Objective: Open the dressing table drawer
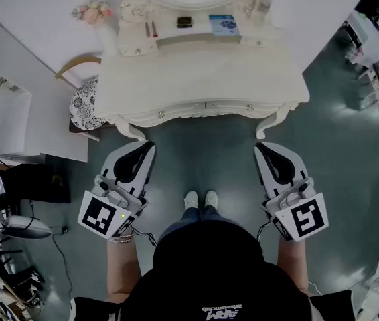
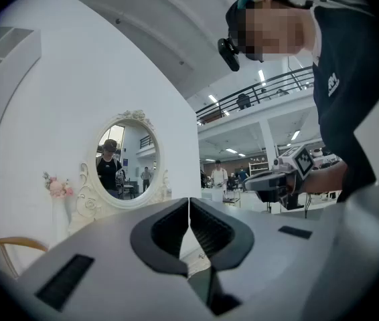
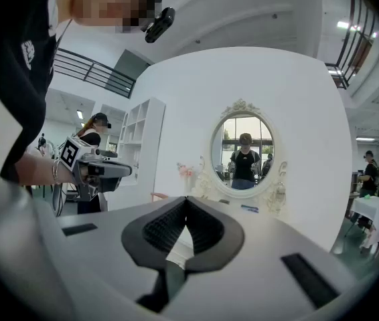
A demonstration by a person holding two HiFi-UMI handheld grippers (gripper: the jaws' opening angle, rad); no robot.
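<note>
Grey floor (image 1: 203, 162), dressing table drawer (image 1: 226, 105) crosswise, front toward left claw (image 1: 151, 144) and right claw (image 1: 257, 146), both pressed together

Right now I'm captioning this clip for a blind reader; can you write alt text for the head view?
Seen from above, a person stands facing a white dressing table, its drawer closed. The left gripper and right gripper, both shut and empty, point toward it without touching.
</note>
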